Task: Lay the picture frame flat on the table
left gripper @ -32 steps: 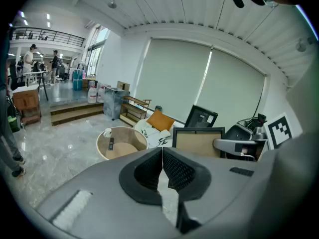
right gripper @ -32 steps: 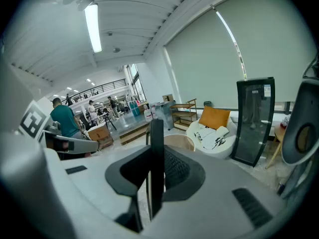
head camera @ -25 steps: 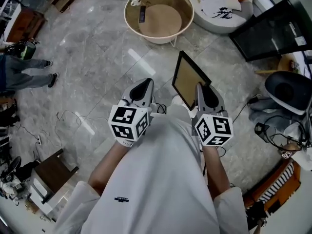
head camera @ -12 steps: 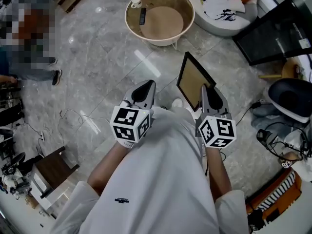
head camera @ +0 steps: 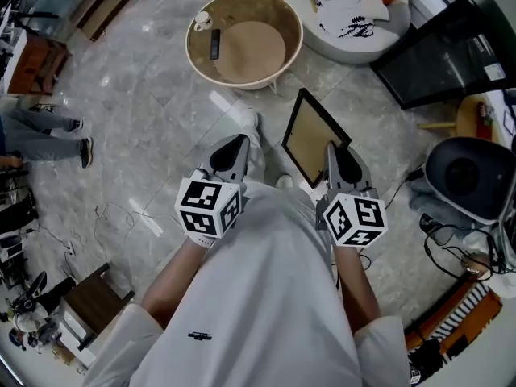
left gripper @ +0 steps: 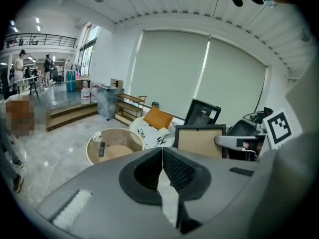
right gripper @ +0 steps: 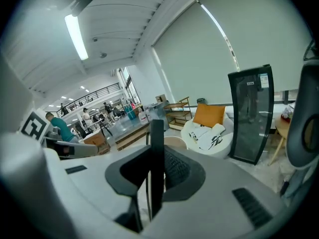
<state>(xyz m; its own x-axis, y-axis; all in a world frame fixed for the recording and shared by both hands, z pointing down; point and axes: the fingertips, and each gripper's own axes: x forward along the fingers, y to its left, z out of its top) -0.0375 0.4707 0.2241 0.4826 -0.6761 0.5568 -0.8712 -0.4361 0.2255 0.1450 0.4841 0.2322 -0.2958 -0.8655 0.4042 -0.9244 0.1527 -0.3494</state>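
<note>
The picture frame [head camera: 307, 135], black-edged with a tan backing, stands upright on edge above the floor. My right gripper [head camera: 333, 153] is shut on its near edge; in the right gripper view the frame [right gripper: 156, 142] runs as a thin black bar between the pads. The left gripper view shows the frame [left gripper: 199, 141] face-on beside the right gripper. My left gripper [head camera: 233, 147] is shut with nothing in it, its pads meeting [left gripper: 162, 154]. The round wooden table [head camera: 191, 45] stands ahead on the floor, with a cup [head camera: 201, 19] and a remote [head camera: 214, 43] on it.
A white round seat [head camera: 364, 31] with an orange cushion lies beyond the table. A black panel [head camera: 439, 51] leans at right, and a black chair [head camera: 472, 176] with cables sits below it. A person's legs [head camera: 40, 129] stand at far left. A small wooden stand [head camera: 87, 287] is lower left.
The round table and the floor have slid in the head view as the person walks; a white shoe now shows ahead. The frame stays upright in my right gripper.
</note>
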